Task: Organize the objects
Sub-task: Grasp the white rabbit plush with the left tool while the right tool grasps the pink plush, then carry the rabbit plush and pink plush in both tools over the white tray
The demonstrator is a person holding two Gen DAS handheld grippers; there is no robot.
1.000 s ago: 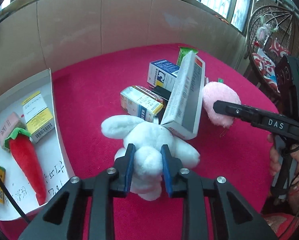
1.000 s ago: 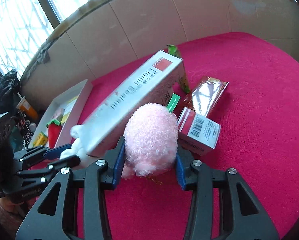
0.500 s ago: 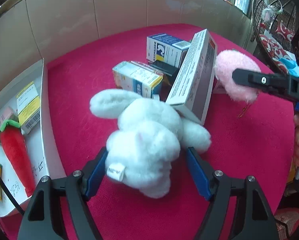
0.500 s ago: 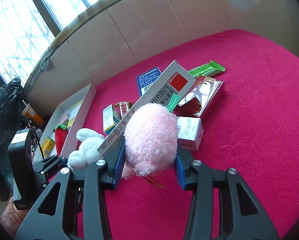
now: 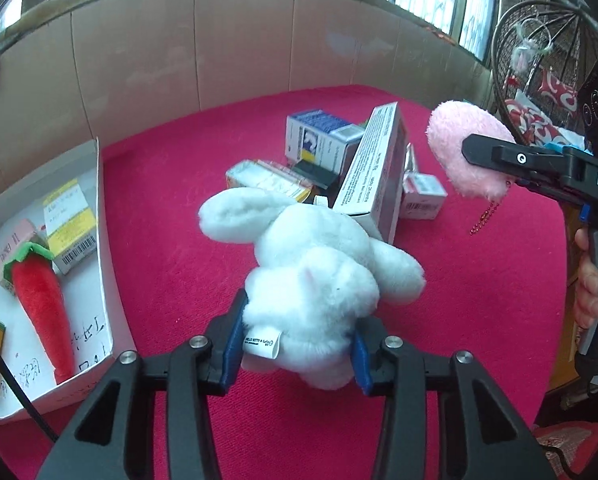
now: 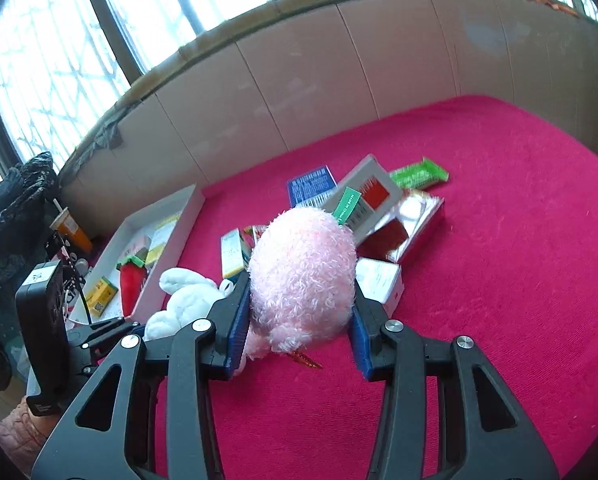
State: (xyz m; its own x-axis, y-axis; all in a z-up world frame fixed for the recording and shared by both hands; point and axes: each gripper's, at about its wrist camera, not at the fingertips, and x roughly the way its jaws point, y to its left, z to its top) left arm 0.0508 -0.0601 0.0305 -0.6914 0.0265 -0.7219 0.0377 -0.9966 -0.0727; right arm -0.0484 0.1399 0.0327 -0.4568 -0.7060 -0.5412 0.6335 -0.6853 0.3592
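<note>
Nearest, left tongs [image 5: 299, 350]: just closed in on the white plush rabbit [image 5: 311, 268], pads pressing its rump, angled down over the red counter [image 5: 479, 280].
Right tongs [image 6: 297, 330]: clamped on the pink plush ball [image 6: 303, 276], held above the counter.
Left view only: bead chain [image 5: 485, 218] dangling under the ball; fingers [image 5: 589, 292] on the handle.
Farther: leaning grey carton [image 5: 373, 172] touches the rabbit.
Far left: white tray [image 5: 99, 208] with plush carrot [image 5: 39, 304].
</note>
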